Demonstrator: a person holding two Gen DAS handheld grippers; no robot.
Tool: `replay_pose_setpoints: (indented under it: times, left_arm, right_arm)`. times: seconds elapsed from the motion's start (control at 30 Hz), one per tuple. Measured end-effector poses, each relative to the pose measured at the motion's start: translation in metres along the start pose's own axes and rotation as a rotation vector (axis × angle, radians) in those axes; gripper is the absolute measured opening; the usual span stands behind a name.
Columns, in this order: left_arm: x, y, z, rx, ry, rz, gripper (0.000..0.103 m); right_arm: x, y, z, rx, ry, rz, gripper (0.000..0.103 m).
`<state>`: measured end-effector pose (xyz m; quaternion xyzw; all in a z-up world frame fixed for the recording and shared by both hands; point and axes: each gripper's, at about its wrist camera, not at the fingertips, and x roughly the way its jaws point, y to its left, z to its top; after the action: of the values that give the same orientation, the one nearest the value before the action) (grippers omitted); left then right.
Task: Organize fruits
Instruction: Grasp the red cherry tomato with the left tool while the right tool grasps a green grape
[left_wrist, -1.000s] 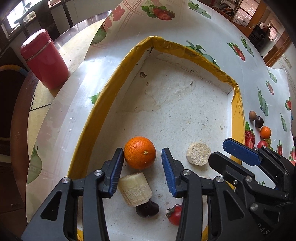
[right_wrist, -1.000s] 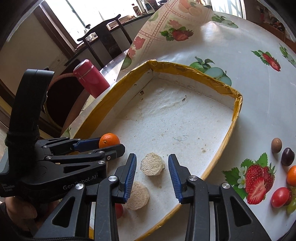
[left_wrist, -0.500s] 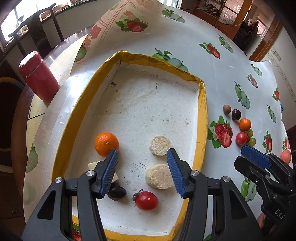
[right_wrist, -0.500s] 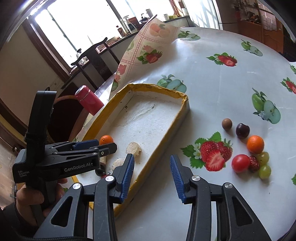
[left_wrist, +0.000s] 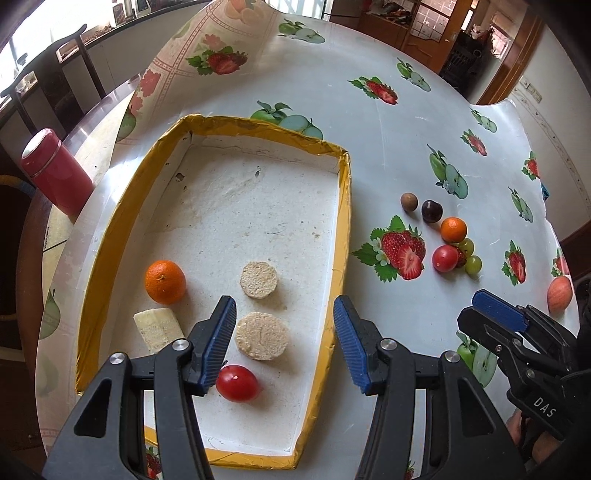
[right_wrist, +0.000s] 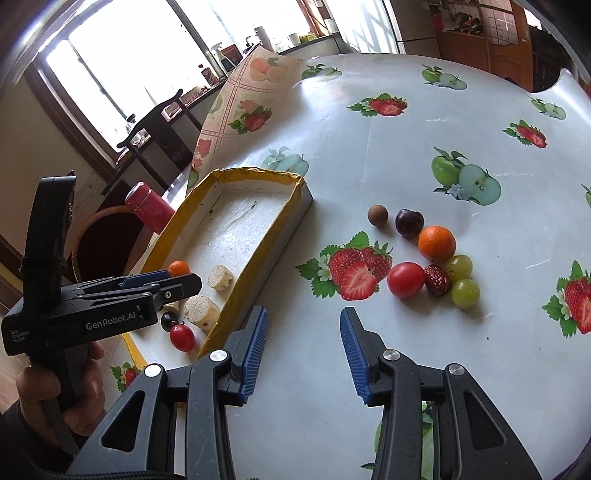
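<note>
- Two tongs, both mine, both released, nothing between the blue pads. My left gripper hangs over the near end of the tray; its jaws were just spreading wider. My right gripper hangs over bare tablecloth just R of the tray; its jaws also just eased apart, less wide than the L.
- Tray, near end: 1 cherry tomato by my L pad; 1 small dark fruit beside it, seen from the R cam only.
- Next back: 1 pale round slice, 1 banana-like chunk to its left.
- Mid tray: 2nd pale slice; 1 orange near the left wall. Far half of tray bare.
- Outside tray, on cloth, R side, loose cluster: 1 red tomato, 1 red date, 2 green grapes, 1 small orange, 1 dark cherry, 1 brown round fruit. All well clear of both tongs.
- Far R edge of cloth: 1 pinkish apple-like fruit.
- Far L, off the cloth: 1 red canister, upright.
</note>
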<state>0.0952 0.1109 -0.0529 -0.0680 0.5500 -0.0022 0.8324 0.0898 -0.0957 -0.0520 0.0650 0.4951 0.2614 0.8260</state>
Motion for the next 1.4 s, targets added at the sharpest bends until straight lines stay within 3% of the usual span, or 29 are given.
replay_pose_setpoints:
  times: [0.33, 0.57, 0.73, 0.93, 1.4]
  left_arm:
    - [0.006, -0.033, -0.002, 0.049, 0.023, -0.059, 0.053]
    - [0.023, -0.075, -0.004, 0.131, 0.061, -0.11, 0.053]
    - [0.036, -0.098, -0.001, 0.174, 0.083, -0.131, 0.053]
    - [0.053, -0.115, 0.01, 0.184, 0.096, -0.169, 0.053]
    - [0.098, -0.146, 0.04, 0.195, 0.116, -0.221, 0.053]
  right_arm:
    - [-0.01, -0.037, -0.009, 0.036, -0.022, -0.064, 0.043]
    - [0.005, -0.066, -0.001, 0.037, -0.019, -0.136, 0.043]
    - [0.018, -0.082, 0.006, 0.046, -0.009, -0.122, 0.036]
    - [0.006, -0.092, 0.005, 0.068, -0.039, -0.133, 0.041]
    - [0.013, -0.131, 0.018, 0.108, -0.053, -0.208, 0.039]
